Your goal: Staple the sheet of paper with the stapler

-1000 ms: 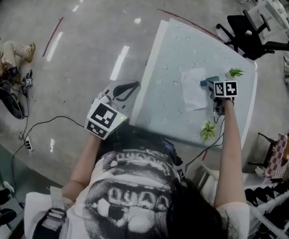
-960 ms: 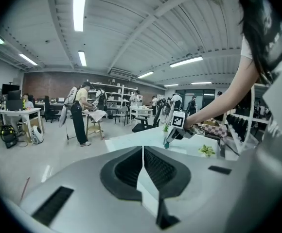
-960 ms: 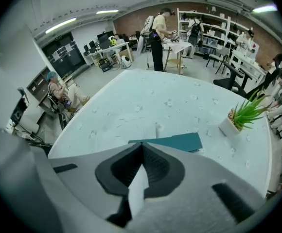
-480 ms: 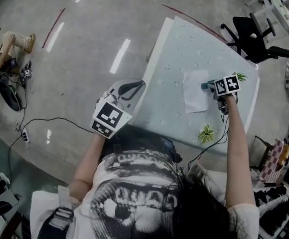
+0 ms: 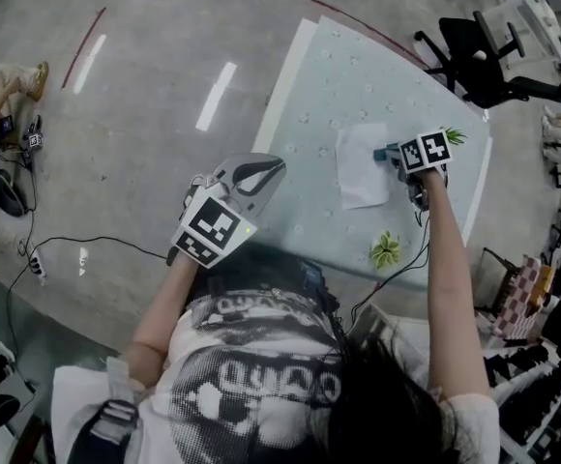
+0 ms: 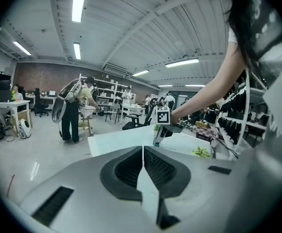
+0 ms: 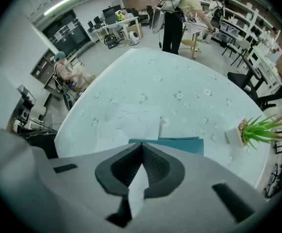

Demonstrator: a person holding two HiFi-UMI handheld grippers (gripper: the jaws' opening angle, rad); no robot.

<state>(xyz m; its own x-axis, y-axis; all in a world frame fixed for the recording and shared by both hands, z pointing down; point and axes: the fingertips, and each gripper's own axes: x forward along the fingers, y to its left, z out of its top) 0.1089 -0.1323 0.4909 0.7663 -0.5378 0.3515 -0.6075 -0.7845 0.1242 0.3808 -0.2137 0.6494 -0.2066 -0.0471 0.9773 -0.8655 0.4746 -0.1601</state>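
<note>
"Across the pale flower-printed table (image 5: 310,85), did anything shift just then?"

"Only the left gripper (image 6: 143,148). With its jaws together and nothing between them, it drifted in to the table's left edge. The right gripper (image 7: 142,147), jaws also together, stayed tipped steeply down at the teal stapler (image 5: 389,152)."

"And the white sheet of paper (image 5: 361,167)?"

"It lay flat toward the right edge, unmoved, with the stapler at its side. I'd guess the press was under way, and the left was coming in to steady it."

Pale flowered table (image 5: 311,124), small green plant (image 5: 386,249) on it, black office chair (image 5: 466,58), floor cable (image 5: 97,241)
</note>
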